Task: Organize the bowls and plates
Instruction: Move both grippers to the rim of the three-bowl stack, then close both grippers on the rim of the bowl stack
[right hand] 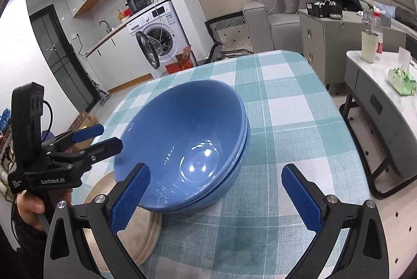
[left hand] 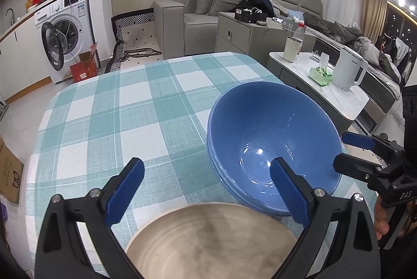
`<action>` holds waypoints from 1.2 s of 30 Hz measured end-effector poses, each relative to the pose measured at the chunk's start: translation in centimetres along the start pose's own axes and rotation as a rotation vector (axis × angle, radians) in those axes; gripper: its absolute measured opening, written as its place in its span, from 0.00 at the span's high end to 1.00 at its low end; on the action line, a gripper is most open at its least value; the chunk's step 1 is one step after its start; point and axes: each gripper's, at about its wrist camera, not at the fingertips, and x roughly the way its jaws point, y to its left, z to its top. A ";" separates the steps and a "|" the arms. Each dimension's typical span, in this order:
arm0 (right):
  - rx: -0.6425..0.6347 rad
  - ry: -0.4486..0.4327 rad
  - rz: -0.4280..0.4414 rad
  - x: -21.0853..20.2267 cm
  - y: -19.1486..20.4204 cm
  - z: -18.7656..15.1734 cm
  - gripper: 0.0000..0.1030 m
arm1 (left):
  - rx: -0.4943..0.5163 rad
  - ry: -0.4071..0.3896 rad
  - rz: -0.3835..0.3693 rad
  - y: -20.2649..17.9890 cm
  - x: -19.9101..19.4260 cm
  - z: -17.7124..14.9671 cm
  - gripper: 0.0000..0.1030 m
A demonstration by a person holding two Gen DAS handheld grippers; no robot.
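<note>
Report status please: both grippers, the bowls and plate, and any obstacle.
Left gripper open, nothing held. Right gripper open, nothing held. Blue bowls stacked on checked tablecloth, beige plate beside them. Nothing in the way.

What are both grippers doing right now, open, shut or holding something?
Left gripper: open, holding nothing, above the beige plate.
Right gripper: open, holding nothing, by the stacked blue bowls.

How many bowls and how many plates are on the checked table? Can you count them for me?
Glossy blue ceramic bowls, nested in one stack: 3, going by the rims that show at the side.
Round beige plates, beside the stack: 1 that I can see.
Total: 4 dishes on the teal and white checked tablecloth.
</note>
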 end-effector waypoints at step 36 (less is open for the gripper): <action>0.122 0.056 0.135 2.6 -1.1 -1.2 0.34 | 0.098 0.031 -0.101 -3.4 1.7 -0.9 0.32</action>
